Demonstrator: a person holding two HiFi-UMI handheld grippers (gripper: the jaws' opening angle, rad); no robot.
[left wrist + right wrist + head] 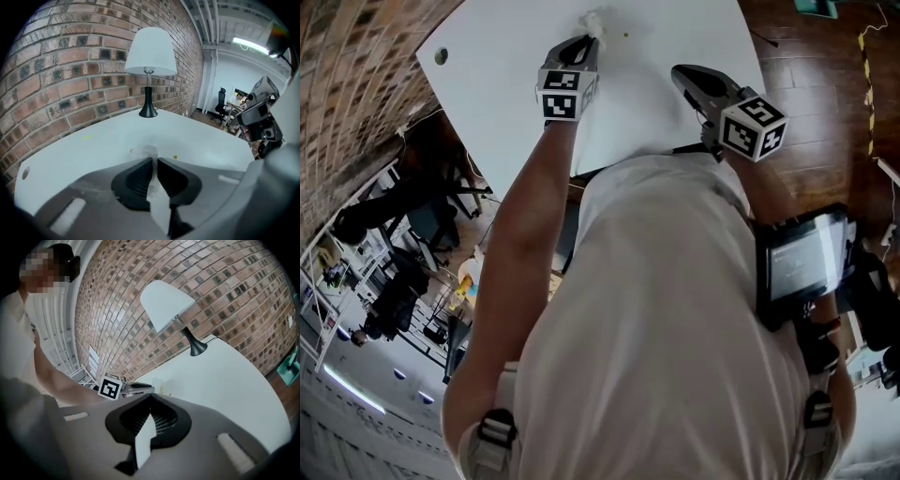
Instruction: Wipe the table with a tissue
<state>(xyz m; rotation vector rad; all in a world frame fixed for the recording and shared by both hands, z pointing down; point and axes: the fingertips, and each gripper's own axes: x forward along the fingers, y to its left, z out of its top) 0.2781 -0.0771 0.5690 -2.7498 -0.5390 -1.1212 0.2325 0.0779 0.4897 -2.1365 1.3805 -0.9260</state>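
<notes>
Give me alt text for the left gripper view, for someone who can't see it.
The left tongs, shut on a white tissue, hold it down at a white table. Farther back, a lamp with a white shade stands on the table beside a brick wall.

We count one table (675,37), one lamp (150,51), one tissue (594,22), two grippers, the left gripper (584,42) and right gripper (682,75), and two cubes (565,91) (755,125).
</notes>
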